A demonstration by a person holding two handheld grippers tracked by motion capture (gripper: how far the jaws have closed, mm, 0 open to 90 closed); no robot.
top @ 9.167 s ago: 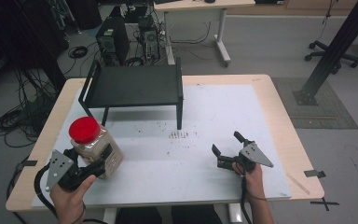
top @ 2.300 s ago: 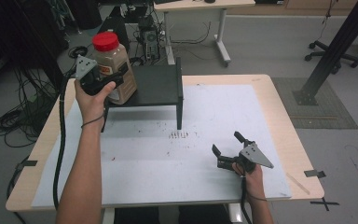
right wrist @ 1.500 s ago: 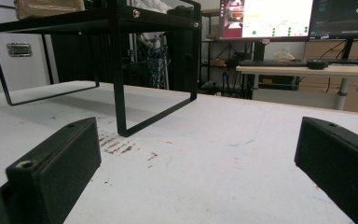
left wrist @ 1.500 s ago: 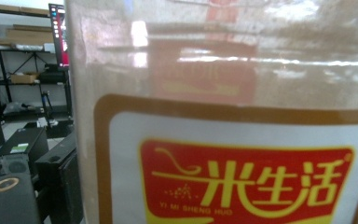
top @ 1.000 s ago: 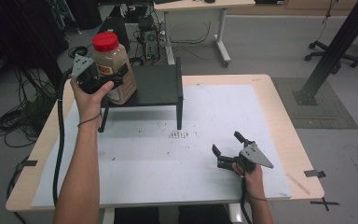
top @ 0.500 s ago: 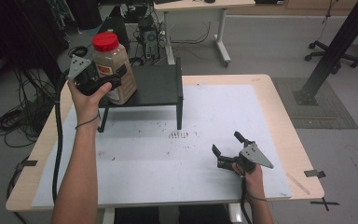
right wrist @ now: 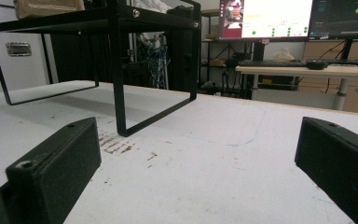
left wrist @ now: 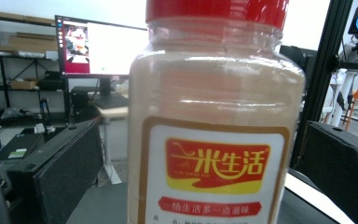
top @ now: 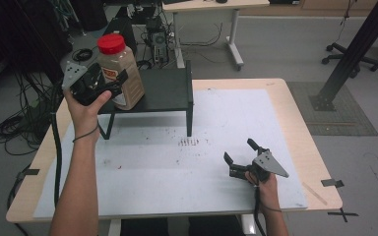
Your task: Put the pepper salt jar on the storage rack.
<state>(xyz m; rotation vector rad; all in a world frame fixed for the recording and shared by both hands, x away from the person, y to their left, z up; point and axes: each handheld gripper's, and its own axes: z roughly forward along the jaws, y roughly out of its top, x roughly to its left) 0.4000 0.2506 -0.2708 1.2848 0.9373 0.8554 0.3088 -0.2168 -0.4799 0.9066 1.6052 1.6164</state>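
Note:
A clear jar (top: 120,73) of beige powder with a red lid stands on the left part of the black metal shelf (top: 165,91). My left gripper (top: 109,84) is at the jar's left side, held up at shelf height. In the left gripper view the jar (left wrist: 214,130) sits close between the two jaws, which stand wide apart, with a gap at the left one, so this gripper (left wrist: 205,158) is open. My right gripper (top: 238,150) rests open on the white mat near the front right with nothing in it. The right gripper view looks past that gripper (right wrist: 196,158) to the shelf legs (right wrist: 116,70).
The white mat (top: 142,182) covers most of the wooden table and has small brown specks (top: 189,142) in front of the shelf. Desks, monitors (right wrist: 265,18), cables and a black post (top: 347,59) stand beyond the far edge.
The jar came from the table's front left up onto the shelf, carried by my left gripper. Over the last second that gripper eased slightly left; the jar stayed. The right gripper has not moved.

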